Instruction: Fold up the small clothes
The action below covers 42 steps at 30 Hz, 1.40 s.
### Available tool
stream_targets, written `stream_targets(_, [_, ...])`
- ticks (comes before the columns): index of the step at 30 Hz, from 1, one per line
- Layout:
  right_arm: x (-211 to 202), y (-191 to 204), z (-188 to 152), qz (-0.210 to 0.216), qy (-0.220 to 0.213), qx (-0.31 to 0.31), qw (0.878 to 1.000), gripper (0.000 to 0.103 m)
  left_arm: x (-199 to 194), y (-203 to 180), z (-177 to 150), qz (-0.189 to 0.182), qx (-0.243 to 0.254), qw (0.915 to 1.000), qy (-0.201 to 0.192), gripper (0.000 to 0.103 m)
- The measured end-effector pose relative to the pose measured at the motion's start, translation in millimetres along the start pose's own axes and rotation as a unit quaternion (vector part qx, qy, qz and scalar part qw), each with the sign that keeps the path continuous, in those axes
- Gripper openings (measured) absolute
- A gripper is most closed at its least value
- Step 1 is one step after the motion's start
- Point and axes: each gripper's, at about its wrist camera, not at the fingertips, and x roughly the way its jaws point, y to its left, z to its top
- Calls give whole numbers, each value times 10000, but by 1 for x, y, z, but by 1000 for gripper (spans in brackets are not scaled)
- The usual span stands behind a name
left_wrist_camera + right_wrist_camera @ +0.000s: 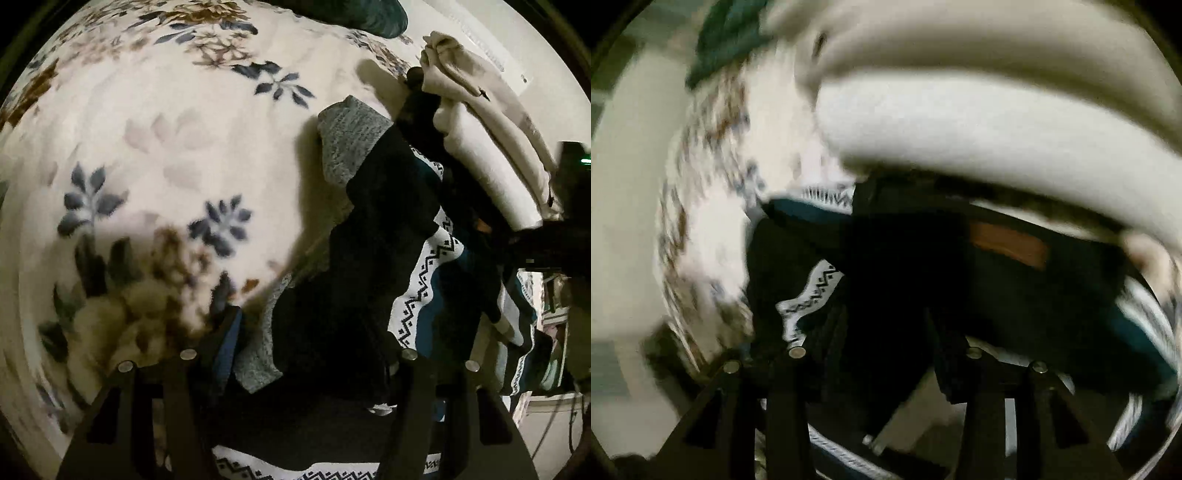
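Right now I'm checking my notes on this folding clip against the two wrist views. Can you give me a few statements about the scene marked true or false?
1. The floral blanket is printed with blue and brown leaves. True.
2. The dark garment has a grey knit patch at its top end. True.
3. The cream folded clothes lie left of the dark garment in the left wrist view. False: they lie to its right.
4. The zigzag-patterned band is red on yellow. False: it is black on white.
5. A brown label shows in the right wrist view. True.
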Motion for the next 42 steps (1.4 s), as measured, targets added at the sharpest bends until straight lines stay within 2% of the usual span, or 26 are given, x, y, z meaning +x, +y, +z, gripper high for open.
stream_targets(1, [9, 4, 3, -80, 134, -133, 9998, 43, 0, 2, -1, -31, -14, 10000, -13, 58])
stream_targets(3, [17, 9, 5, -443, 48, -327, 9985, 8, 1, 3, -2, -64, 2, 10000, -12, 58])
stream_targets(7, [3, 1, 10, -610, -459, 94, 9970, 3, 2, 5, 0, -139, 11, 9999, 20, 59])
stream_targets(12, [-4, -18, 25, -797, -481, 537, 9942, 0, 1, 7, 3, -194, -12, 9998, 79, 59])
stream_targets(14, [-15, -15, 31, -755, -468, 521, 9947, 1, -5, 9, 3, -216, -50, 9997, 83, 58])
stream_targets(16, [-32, 0, 37, -421, -602, 328, 9968, 6, -12, 12, 4, -303, -129, 9995, -6, 58])
stream_targets(17, [-36, 10, 41, -191, -597, 180, 9979, 22, -13, 13, 4, -322, -145, 9994, -33, 58])
stream_targets(18, [-35, 22, 47, 24, -511, 21, 9987, 47, -13, 15, 3, -326, -149, 9993, -44, 58])
stream_targets(19, [-31, 33, 55, 218, -416, -125, 9988, 55, -10, 16, 3, -305, -144, 9994, -18, 58])
stream_targets(20, [-26, 42, 60, 353, -354, -222, 9985, 58, -7, 18, 2, -305, -151, 9994, 15, 58])
stream_targets(22, [-4, 64, 80, 497, -64, -435, 9978, 58, -4, 20, 1, -340, -154, 9993, 8, 58])
stream_targets(25, [23, 79, 87, 573, 234, -696, 9957, 57, -3, 17, 1, -303, -43, 9995, 4, 58])
stream_targets(26, [32, 86, 90, 630, 302, -749, 9947, 42, -2, 17, 1, -302, -20, 9995, 1, 58])
stream_targets(27, [39, 96, 93, 520, 262, -861, 9946, 4, -2, 17, 1, -324, -14, 9995, -8, 58])
stream_targets(29, [42, 105, 100, 101, -43, -829, 9965, 5, -3, 19, 1, -387, -45, 9992, -30, 58])
stream_targets(31, [41, 103, 104, -16, -222, -595, 9980, 5, -5, 21, 1, -444, -103, 9990, -17, 58])
stream_targets(34, [44, 97, 103, 7, -190, -417, 9990, 5, -12, 25, 3, -533, -268, 9982, -26, 58])
stream_targets(38, [42, 88, 104, 29, -11, -297, 9996, 7, -8, 29, 2, -455, -274, 9985, 92, 58])
stream_targets(40, [31, 80, 102, 144, 40, -125, 9998, 21, -14, 29, 4, -459, -301, 9984, 95, 58])
stream_targets(42, [1, 67, 88, 280, -192, 31, 9994, 47, -27, 25, 7, -357, -203, 9991, -44, 58])
